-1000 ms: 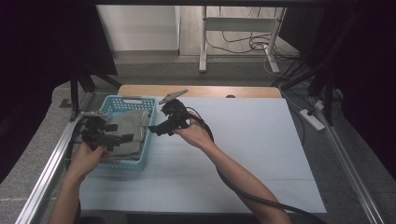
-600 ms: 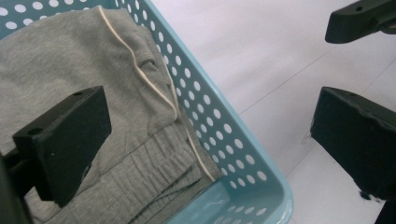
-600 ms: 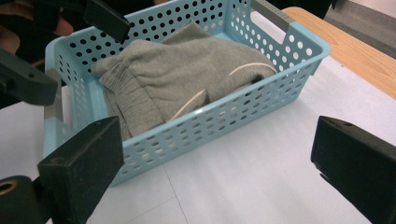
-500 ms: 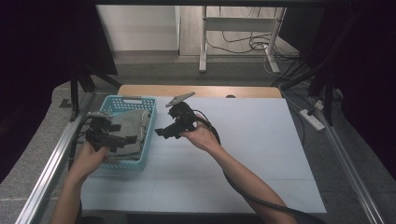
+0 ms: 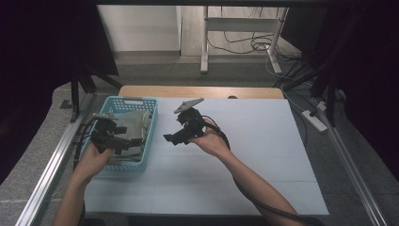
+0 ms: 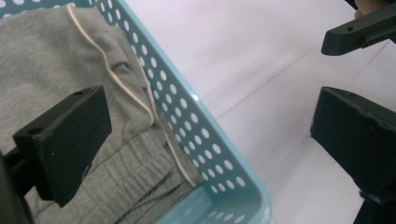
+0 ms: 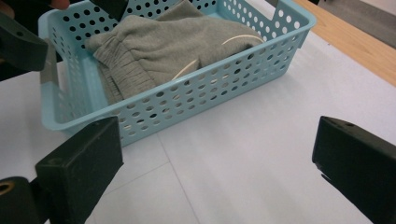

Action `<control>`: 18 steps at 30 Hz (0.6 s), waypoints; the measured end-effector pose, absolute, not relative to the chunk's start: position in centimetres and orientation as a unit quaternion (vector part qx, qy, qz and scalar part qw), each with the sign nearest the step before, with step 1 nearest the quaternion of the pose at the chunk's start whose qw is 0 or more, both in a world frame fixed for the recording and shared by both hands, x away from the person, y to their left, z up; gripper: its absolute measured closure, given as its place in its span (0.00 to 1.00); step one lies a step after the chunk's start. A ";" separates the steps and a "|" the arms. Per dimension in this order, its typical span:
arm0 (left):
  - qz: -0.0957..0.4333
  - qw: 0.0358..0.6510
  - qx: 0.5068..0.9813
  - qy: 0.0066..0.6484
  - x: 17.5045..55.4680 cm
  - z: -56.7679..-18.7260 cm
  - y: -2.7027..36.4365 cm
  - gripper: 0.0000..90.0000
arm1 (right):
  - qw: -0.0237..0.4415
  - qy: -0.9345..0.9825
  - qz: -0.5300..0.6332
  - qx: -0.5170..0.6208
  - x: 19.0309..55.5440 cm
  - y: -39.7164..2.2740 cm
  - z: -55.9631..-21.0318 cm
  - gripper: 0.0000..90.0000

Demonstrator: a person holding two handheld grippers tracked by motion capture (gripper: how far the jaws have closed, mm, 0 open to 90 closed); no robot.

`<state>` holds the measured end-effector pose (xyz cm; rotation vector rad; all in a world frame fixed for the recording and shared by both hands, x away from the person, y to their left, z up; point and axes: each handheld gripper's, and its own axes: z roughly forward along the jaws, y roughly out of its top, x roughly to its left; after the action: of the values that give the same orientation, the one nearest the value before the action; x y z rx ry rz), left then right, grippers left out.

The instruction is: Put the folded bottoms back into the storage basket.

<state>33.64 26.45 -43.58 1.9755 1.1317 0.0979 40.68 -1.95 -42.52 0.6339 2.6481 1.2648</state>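
A light blue perforated basket (image 5: 127,100) stands at the left of the white table and holds a folded grey garment (image 5: 137,123) with a cream drawstring. My left gripper (image 5: 126,141) hovers open over the basket's right side. In the left gripper view, one jaw is above the garment (image 6: 56,60) and the other is outside the basket wall (image 6: 205,144). My right gripper (image 5: 172,138) is open over bare table just right of the basket, with nothing between its jaws. The right gripper view looks at the basket (image 7: 233,84) and the garment (image 7: 168,46).
White table surface (image 5: 268,141) stretches to the right and front. A wooden strip (image 5: 202,91) runs along the far edge. Metal rails (image 5: 51,169) flank the table, and a power strip (image 5: 316,120) lies off to the right.
My right gripper has drifted right and toward the person, away from the basket. My left gripper has shifted slightly right over the basket.
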 end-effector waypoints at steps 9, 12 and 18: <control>0.050 0.417 0.792 0.443 33.5 -43.3 24.9 0.00 | 0.059 0.876 0.426 0.217 40.2 -3.2 -42.4 0.02; 0.058 0.415 0.797 0.434 33.3 -43.2 24.2 0.00 | 0.058 0.876 0.426 0.219 40.2 -3.6 -42.5 0.02; 0.059 0.419 0.798 0.429 32.9 -43.1 23.1 0.01 | 0.047 0.873 0.431 0.222 40.2 -4.0 -42.7 0.02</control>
<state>32.88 23.09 -43.11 2.0008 1.0768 0.1473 40.16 -4.00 -42.65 0.6788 2.6644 1.3159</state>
